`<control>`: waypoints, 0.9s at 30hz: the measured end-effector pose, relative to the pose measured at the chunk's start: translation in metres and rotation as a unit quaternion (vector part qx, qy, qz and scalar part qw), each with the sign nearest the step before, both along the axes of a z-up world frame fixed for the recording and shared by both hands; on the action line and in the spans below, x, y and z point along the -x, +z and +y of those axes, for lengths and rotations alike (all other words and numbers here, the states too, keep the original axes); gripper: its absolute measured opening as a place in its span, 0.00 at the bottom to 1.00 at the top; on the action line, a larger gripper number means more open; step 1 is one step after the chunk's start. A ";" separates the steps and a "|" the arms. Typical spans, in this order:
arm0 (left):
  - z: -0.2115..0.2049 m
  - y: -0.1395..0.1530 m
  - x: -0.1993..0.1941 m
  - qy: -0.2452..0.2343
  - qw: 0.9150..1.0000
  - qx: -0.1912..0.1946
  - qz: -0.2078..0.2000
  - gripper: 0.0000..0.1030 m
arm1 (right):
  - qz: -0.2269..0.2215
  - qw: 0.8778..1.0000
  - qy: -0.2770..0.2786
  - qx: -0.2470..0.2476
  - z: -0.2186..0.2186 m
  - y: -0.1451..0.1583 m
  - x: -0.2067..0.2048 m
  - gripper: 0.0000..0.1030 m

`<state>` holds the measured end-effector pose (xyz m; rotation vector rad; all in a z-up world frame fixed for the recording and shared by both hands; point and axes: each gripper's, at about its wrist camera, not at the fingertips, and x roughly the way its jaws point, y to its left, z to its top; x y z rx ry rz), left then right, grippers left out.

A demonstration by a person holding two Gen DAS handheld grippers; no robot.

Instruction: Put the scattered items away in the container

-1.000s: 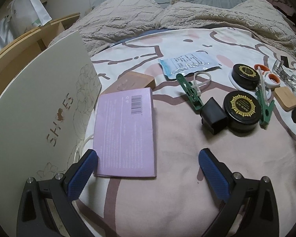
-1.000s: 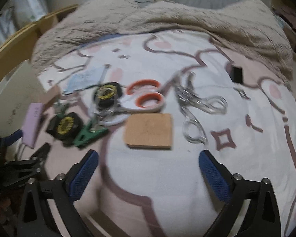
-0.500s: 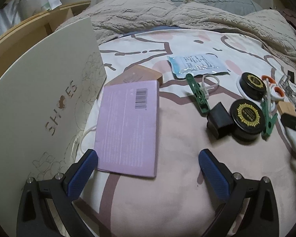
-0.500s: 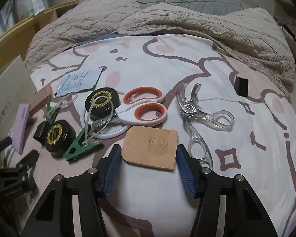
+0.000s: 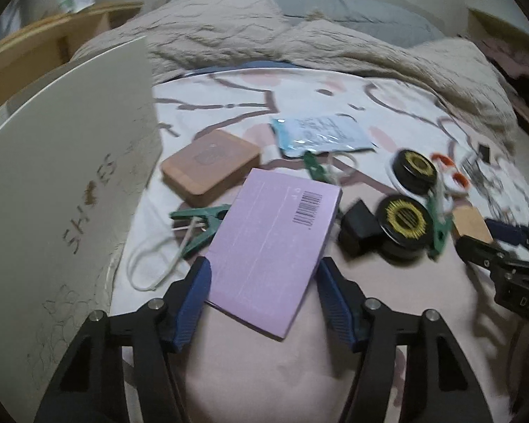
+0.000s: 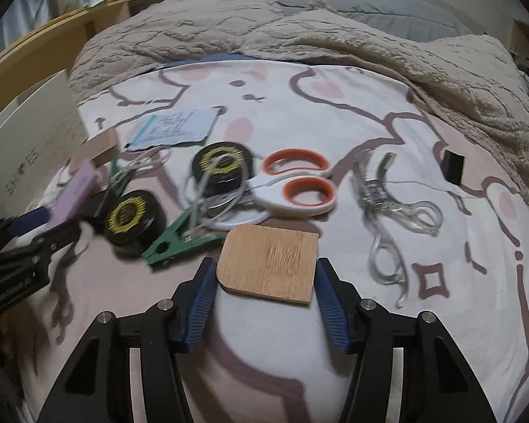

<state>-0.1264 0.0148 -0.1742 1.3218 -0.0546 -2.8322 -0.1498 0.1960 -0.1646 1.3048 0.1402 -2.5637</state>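
Two grasps at once: the purple booklet and the wooden tile lie on the bed, each clamped by its hand-held gripper — left, which has just closed, and right. Lift both level, squeezing firmly, toward the shoebox — thin edges slip.

The flat box is lying near, between the pads of the left gripper, with the shoe-box lid standing at its left, a clip tucked against its left edge and a wooden block sitting farther off. To its right two round tins are sitting side by side. The wooden board is lying between the pads of the right gripper, with scissors resting beyond it and a curler lying to its right.
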 end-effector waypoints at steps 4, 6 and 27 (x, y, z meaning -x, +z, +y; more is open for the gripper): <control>0.016 0.000 -0.010 -0.035 0.999 0.022 0.003 0.49 | -0.003 1.000 0.017 0.004 -0.006 0.001 -0.009 0.56; 0.023 -0.001 -0.016 -0.054 0.998 0.028 0.003 0.44 | -0.005 1.000 0.022 0.008 -0.007 0.002 -0.013 0.56; 0.000 0.000 -0.001 -0.053 0.998 0.035 -0.002 0.82 | -0.017 0.998 0.059 0.015 -0.018 0.006 -0.042 0.56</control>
